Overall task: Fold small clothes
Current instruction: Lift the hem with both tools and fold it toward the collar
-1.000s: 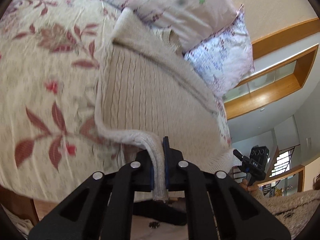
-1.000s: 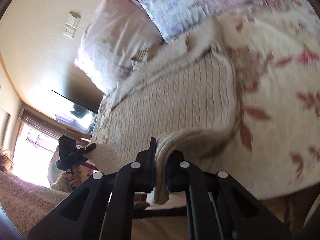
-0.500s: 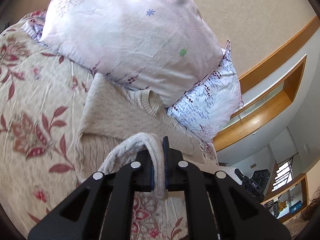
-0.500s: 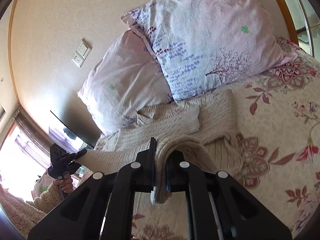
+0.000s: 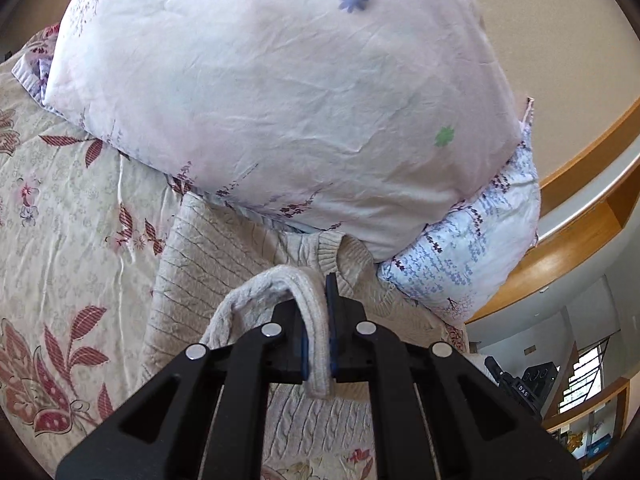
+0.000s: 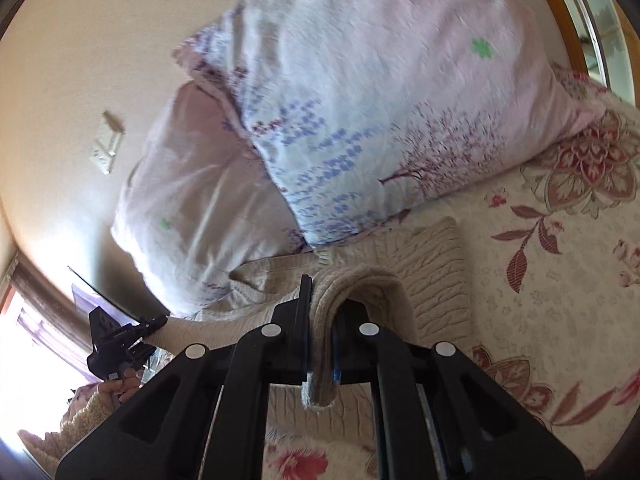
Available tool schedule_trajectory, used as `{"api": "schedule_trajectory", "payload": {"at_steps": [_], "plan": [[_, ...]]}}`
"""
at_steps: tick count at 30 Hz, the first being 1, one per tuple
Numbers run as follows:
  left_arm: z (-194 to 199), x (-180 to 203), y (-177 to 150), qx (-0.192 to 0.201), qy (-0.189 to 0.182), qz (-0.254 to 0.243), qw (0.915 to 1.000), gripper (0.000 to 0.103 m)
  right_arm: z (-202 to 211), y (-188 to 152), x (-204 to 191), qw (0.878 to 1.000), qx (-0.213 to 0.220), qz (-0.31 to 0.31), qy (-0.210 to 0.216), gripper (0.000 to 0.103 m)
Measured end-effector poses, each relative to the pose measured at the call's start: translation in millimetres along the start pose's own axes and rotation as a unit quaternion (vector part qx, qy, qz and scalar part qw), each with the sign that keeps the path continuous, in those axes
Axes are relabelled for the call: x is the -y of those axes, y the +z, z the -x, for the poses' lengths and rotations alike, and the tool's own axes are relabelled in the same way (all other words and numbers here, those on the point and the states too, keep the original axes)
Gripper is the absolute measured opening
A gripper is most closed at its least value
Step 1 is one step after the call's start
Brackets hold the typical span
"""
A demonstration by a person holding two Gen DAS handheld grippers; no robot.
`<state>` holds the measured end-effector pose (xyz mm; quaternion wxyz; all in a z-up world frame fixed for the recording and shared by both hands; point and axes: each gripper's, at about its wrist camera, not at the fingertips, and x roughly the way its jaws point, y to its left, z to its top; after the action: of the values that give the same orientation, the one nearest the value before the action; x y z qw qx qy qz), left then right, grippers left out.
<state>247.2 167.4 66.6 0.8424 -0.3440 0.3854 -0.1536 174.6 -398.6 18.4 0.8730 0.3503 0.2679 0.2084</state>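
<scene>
sweater [image 5: 208, 264] hem in both claws

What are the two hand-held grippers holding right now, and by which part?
Both hold the sweater: left hand-held gripper and right hand-held gripper each pinch its ribbed bottom edge.

We hold both grippers side by side, each pointing forward and slightly down. Our left gripper [image 5: 316, 334] has its jaws drawn nearly together, with knit fabric pinched between the blue pads [image 5: 331, 344]. Our right gripper [image 6: 322, 340] is clamped likewise, its jaws near parallel with a fold of fabric pressed between them. In the right wrist view our left hand [image 6: 120, 382], sleeved in fleece, grips its tool's handle at lower left.
</scene>
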Motion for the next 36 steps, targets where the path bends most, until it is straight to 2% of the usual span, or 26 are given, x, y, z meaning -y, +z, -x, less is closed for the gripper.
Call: {"api": "schedule_trajectory", "payload": {"at_steps": [7, 12, 16, 19, 22, 26, 32, 33, 34, 35, 36], "plan": [[-30, -19, 7, -0.018, 0.027, 0.033, 0.999, 0.007, -34, 5, 18, 0.999, -0.018, -0.032, -0.032, 0.008], [-48, -42, 5, -0.031, 0.038, 0.083, 0.9954, 0.007, -60, 5, 42, 0.993, -0.057, -0.07, -0.078, 0.008], [-51, -42, 6, -0.035, 0.032, 0.092, 0.9947, 0.007, -63, 4, 49, 0.989, -0.079, -0.103, -0.068, 0.012], [-48, -42, 8, -0.034, 0.02, 0.103, 0.9939, 0.007, -55, 5, 47, 0.99, -0.077, -0.098, -0.066, 0.013], [-43, -40, 15, -0.024, 0.002, 0.113, 0.9934, 0.007, -47, 8, 44, 0.992, -0.064, -0.091, -0.054, 0.009], [-47, -39, 22, -0.016, -0.004, 0.135, 0.9907, 0.007, -47, 24, 48, 0.99, -0.028, -0.127, -0.047, 0.009], [-66, -55, 17, -0.02, 0.009, 0.199, 0.9797, 0.007, -76, 24, 69, 0.975, -0.042, -0.196, -0.095, 0.01], [-67, -55, 16, -0.02, 0.012, 0.204, 0.9786, 0.012, -78, 24, 71, 0.973, -0.044, -0.206, -0.098, 0.011], [-67, -55, 16, -0.021, 0.007, 0.206, 0.9783, 0.018, -80, 24, 72, 0.971, -0.045, -0.215, -0.097, 0.019], [-66, -53, 17, -0.021, 0.005, 0.204, 0.9787, 0.021, -81, 24, 72, 0.97, -0.044, -0.222, -0.09, 0.034], [-65, -52, 18, -0.021, 0.002, 0.2, 0.9796, 0.032, -80, 25, 71, 0.97, -0.041, -0.222, -0.087, 0.041]]}}
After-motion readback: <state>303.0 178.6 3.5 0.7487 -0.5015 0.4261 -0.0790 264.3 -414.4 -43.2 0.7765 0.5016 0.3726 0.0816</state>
